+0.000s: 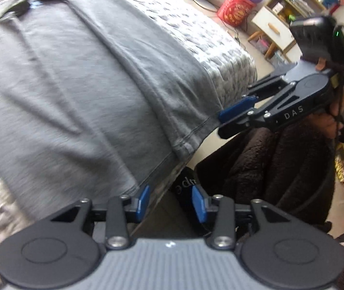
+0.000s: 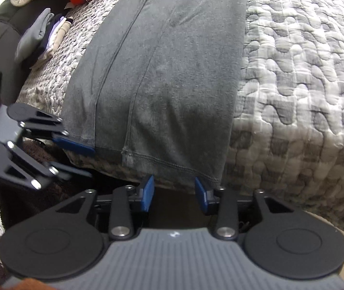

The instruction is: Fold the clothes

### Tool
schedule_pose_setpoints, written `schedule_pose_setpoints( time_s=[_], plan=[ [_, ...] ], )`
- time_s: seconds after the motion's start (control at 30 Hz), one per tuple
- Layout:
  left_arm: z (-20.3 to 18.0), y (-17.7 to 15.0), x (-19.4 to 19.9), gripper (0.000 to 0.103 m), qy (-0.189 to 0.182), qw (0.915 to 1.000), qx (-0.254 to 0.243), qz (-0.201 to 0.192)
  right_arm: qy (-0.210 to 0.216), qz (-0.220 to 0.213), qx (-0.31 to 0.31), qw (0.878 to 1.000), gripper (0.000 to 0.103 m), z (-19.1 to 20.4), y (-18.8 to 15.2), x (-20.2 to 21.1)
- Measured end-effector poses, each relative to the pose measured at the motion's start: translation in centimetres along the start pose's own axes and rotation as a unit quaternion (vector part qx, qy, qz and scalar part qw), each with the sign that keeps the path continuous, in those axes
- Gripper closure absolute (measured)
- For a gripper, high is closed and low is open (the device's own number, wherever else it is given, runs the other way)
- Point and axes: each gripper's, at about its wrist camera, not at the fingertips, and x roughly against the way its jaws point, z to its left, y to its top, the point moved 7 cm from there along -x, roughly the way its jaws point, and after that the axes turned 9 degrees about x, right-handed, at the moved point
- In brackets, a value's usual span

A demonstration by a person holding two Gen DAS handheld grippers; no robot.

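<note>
Garment: grey shirt (image 2: 162,77); lies lengthwise on the quilted bedspread (image 2: 292,77); both sides folded inward into a long strip; collar at 12 o'clock, hem (image 2: 172,166) at 6 o'clock by the bed edge
Left gripper (image 1: 169,203): jaws apart, nothing between them; at the hem's left corner
Right gripper (image 2: 174,193): jaws apart, empty; just below the hem's right portion
Step, as judged: taking both hem corners to carry the hem toward the collar
Doing it well: bite through all layers; close both alike; lift level; keep side folds aligned
Surroundings: small clothes pile (image 2: 44,36) at 10 o'clock; red bucket (image 1: 236,8) at 1 o'clock
</note>
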Motion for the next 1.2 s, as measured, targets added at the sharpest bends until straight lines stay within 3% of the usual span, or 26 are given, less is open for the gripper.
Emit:
schedule_pose_setpoints(
  time_s=[0.17,0.4,0.6,0.7,0.93,1.2],
  plan=[
    [2.5,-0.4,2.9,0.061,0.002,0.9992,0.037,-0.018,0.002,-0.011,-0.017,1.000,0.056,-0.9,0.0,0.8],
    [5.9,-1.3,6.0,0.059,-0.033,0.9943,0.093,-0.040,0.013,-0.012,-0.047,0.999,0.056,-2.0,0.1,1.0],
    [8.4,-1.7,6.1,0.058,-0.027,0.9914,0.121,-0.043,0.031,-0.006,-0.058,0.998,0.056,-3.0,0.4,0.7],
    [9.6,-1.7,5.8,0.058,-0.042,0.9889,0.137,-0.042,0.038,0.000,-0.064,0.997,0.056,-3.5,0.5,0.3],
    [11.1,-1.7,4.3,0.061,-0.101,0.9793,0.175,-0.014,0.072,-0.002,-0.093,0.993,0.056,-4.8,0.4,-0.5],
    [10.0,-0.9,2.4,0.062,-0.140,0.9776,0.149,0.051,0.120,0.032,-0.107,0.986,0.058,-4.8,0.2,-2.6]
  ],
)
